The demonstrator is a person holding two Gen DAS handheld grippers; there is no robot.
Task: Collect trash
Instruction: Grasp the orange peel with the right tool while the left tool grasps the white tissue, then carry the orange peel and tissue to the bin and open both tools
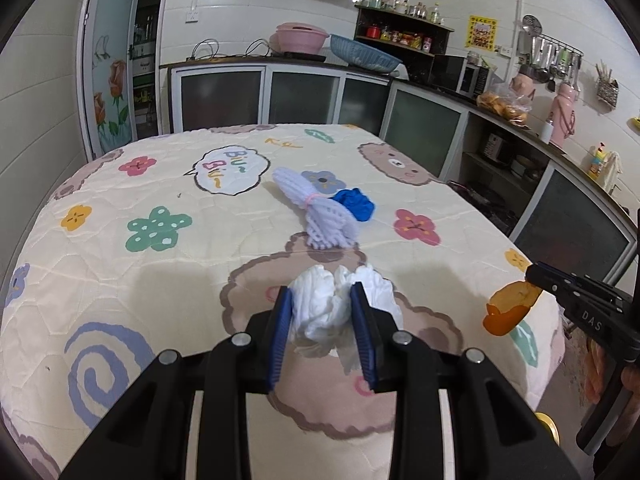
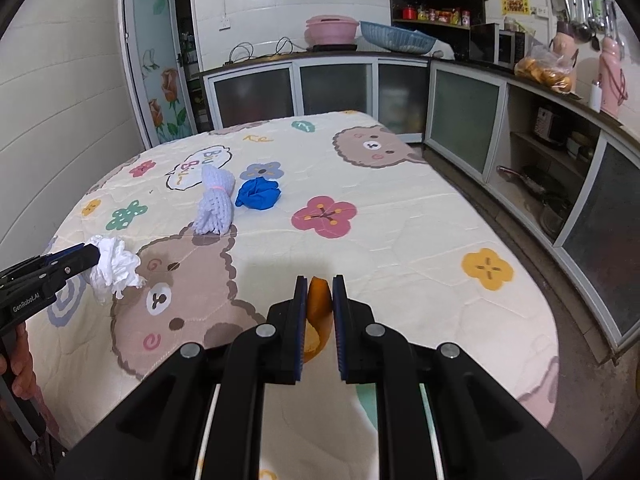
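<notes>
The left gripper [image 1: 322,300] is clamped on a crumpled white tissue [image 1: 340,308], its two blue pads pressing the wad from either side so that the paper bulges out past the fingertips and hangs clear above the table. The right gripper [image 2: 320,284] has its jaws drawn close together on a piece of orange peel [image 2: 318,308], a curved strip pinched between the pads, orange outside and paler inside, also carried off the cloth. In the left wrist view the right gripper enters from the right edge with the peel at its tip [image 1: 514,308]; in the right wrist view the left gripper comes in from the left edge with the tissue [image 2: 114,270] at its end, and part of a hand [image 2: 18,364] shows below it. Both hang over the near part of a table covered by a cream quilted tablecloth [image 1: 160,272] printed with bears, flowers and a speech bubble. Farther off, near the middle of the table, lies a pale lilac foam fruit net [image 1: 316,210] bound with a pink band, and just to its right, touching or almost touching it, a crumpled blue glove [image 1: 356,204]. Beyond the table runs a dark kitchen counter [image 1: 280,62] with glass-fronted cabinets, bearing a pink basin [image 1: 300,38] and a blue basket [image 1: 364,54].
</notes>
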